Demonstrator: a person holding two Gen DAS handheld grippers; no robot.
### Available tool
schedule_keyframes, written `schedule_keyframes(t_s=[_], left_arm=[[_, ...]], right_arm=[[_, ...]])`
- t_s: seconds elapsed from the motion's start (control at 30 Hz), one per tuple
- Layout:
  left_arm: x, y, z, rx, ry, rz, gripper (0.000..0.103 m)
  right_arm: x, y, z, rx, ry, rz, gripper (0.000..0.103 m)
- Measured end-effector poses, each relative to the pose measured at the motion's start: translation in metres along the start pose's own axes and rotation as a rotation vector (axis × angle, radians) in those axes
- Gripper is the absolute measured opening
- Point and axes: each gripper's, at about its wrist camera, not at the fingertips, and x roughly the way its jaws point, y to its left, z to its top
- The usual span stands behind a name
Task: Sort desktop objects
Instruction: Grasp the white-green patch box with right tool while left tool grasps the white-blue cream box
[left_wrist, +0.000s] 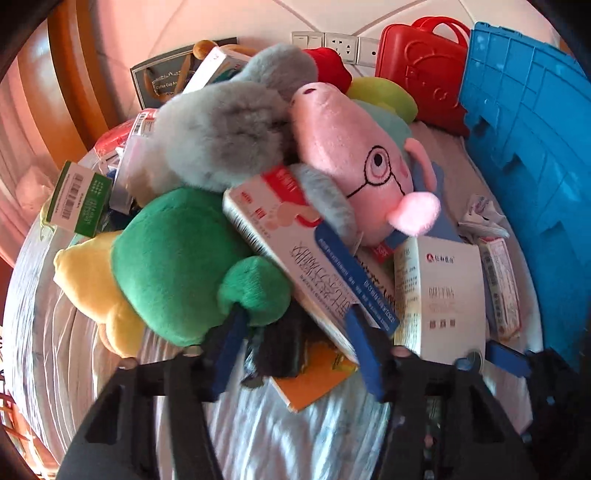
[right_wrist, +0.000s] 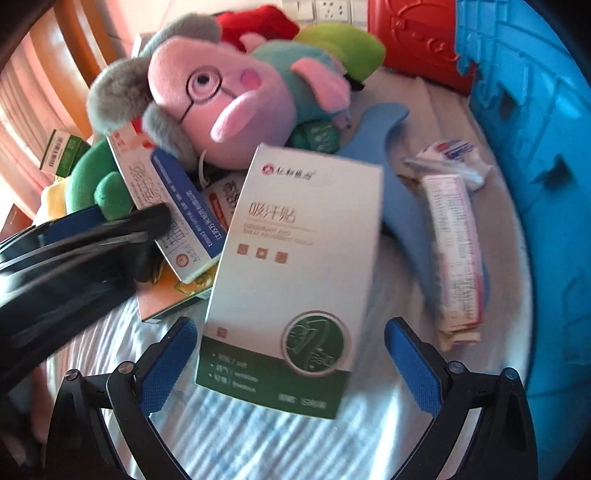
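Note:
A white box with a green lower band (right_wrist: 291, 277) lies on the striped cloth between the fingers of my right gripper (right_wrist: 290, 325). That gripper is open wide and neither pad touches the box. My left gripper (left_wrist: 295, 314) is partly closed around the near end of a white, red and blue box (left_wrist: 295, 258) and a dark fuzzy thing (left_wrist: 277, 347). Its left finger rests by the foot of a green plush (left_wrist: 177, 266). Whether the pads press on anything does not show. From the right wrist view, the left gripper (right_wrist: 122, 221) lies across that same box (right_wrist: 177, 206).
A pink pig plush with glasses (left_wrist: 351, 155), a grey plush (left_wrist: 221, 140) and several small boxes are heaped behind. A blue crate (right_wrist: 535, 147) walls the right side and a red case (left_wrist: 417, 70) stands at the back. A pink-and-white box (right_wrist: 458, 254) lies beside the crate.

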Motion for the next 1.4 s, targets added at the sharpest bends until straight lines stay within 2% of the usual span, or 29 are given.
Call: schedule_keyframes(t_s=[0.03, 0.07, 0.1, 0.13, 0.2, 0.27, 0.33, 0.37, 0.4, 0.53, 0.6, 0.63, 0.67, 0.7, 0.77, 0.9, 1.0, 1.1, 1.13, 1.17, 1.2, 1.23, 1.27, 1.3, 1.33, 1.4], left_arm=[[-0.003, 0.006, -0.003, 0.0, 0.011, -0.011, 0.025], [-0.001, 0.014, -0.007, -0.001, 0.047, 0.001, 0.017], [0.001, 0.024, -0.012, -0.015, 0.07, -0.024, 0.016], [-0.001, 0.03, -0.014, -0.025, 0.063, -0.035, 0.016], [-0.005, 0.041, -0.021, -0.01, 0.071, 0.004, 0.016], [-0.005, 0.051, -0.028, -0.011, 0.094, 0.0, 0.016], [-0.004, 0.058, -0.032, -0.017, 0.11, -0.003, 0.016], [-0.005, 0.061, -0.033, -0.028, 0.116, -0.021, 0.016], [-0.008, 0.062, -0.032, -0.036, 0.113, -0.039, 0.016], [-0.027, 0.051, -0.022, -0.009, 0.061, -0.074, 0.016], [-0.03, 0.046, -0.016, 0.004, 0.05, -0.073, 0.016], [-0.027, 0.045, -0.012, 0.005, 0.051, -0.074, 0.016], [-0.024, 0.045, -0.01, 0.008, 0.053, -0.072, 0.016], [-0.021, 0.045, -0.009, 0.01, 0.057, -0.063, 0.016], [-0.01, 0.048, -0.002, 0.008, 0.068, -0.048, 0.016], [-0.004, 0.049, 0.005, -0.004, 0.07, -0.053, 0.016], [-0.007, 0.048, 0.002, 0.004, 0.07, -0.026, 0.016], [-0.011, 0.053, -0.002, -0.001, 0.085, -0.035, 0.016], [-0.015, 0.053, -0.004, 0.003, 0.087, -0.05, 0.018], [-0.023, 0.051, -0.006, 0.013, 0.073, -0.061, 0.021], [-0.028, 0.051, -0.006, 0.02, 0.06, -0.06, 0.032], [-0.035, 0.048, -0.007, 0.028, 0.04, -0.064, 0.047], [-0.045, 0.043, -0.005, 0.034, 0.011, -0.079, 0.055], [-0.05, 0.038, -0.005, 0.038, -0.007, -0.088, 0.071], [-0.054, 0.03, -0.003, 0.045, -0.026, -0.102, 0.08], [-0.05, 0.017, -0.004, 0.055, -0.023, -0.117, 0.08]], right_arm=[[0.001, 0.005, -0.005, 0.0, 0.005, -0.005, 0.083], [0.0, 0.008, -0.007, -0.006, 0.007, -0.011, 0.082], [-0.002, 0.011, -0.011, -0.017, 0.012, -0.016, 0.082], [-0.004, 0.014, -0.015, -0.026, 0.02, -0.02, 0.081], [-0.007, 0.017, -0.023, -0.041, 0.042, -0.033, 0.081], [-0.011, 0.015, -0.031, -0.04, 0.06, -0.058, 0.081], [-0.017, 0.013, -0.032, -0.046, 0.053, -0.104, 0.087], [-0.024, 0.012, -0.03, -0.048, 0.033, -0.116, 0.096], [-0.032, 0.013, -0.027, -0.051, 0.006, -0.112, 0.099], [-0.07, 0.02, -0.006, -0.071, -0.142, -0.113, 0.1], [-0.08, 0.023, 0.01, -0.079, -0.189, -0.114, 0.092], [-0.077, 0.025, 0.026, -0.086, -0.194, -0.116, 0.081], [-0.075, 0.027, 0.031, -0.094, -0.195, -0.12, 0.075], [-0.063, 0.023, 0.048, -0.102, -0.189, -0.131, 0.075], [-0.04, 0.027, 0.056, -0.122, -0.173, -0.162, 0.075], [-0.007, 0.046, 0.048, -0.212, -0.139, -0.186, 0.075], [0.013, 0.052, 0.044, -0.292, -0.06, -0.116, 0.074], [0.007, 0.053, 0.023, -0.281, -0.029, -0.039, 0.073], [0.003, 0.049, 0.017, -0.257, -0.022, -0.024, 0.074], [-0.001, 0.044, 0.012, -0.231, -0.026, -0.02, 0.079], [-0.01, 0.037, 0.006, -0.204, -0.039, -0.028, 0.083], [-0.019, 0.032, 0.002, -0.187, -0.056, -0.033, 0.091], [-0.028, 0.026, -0.003, -0.168, -0.074, -0.037, 0.098], [-0.039, 0.019, -0.008, -0.148, -0.089, -0.04, 0.1], [-0.045, 0.014, -0.012, -0.136, -0.093, -0.041, 0.102], [-0.05, 0.004, -0.02, -0.121, -0.078, -0.057, 0.103]])
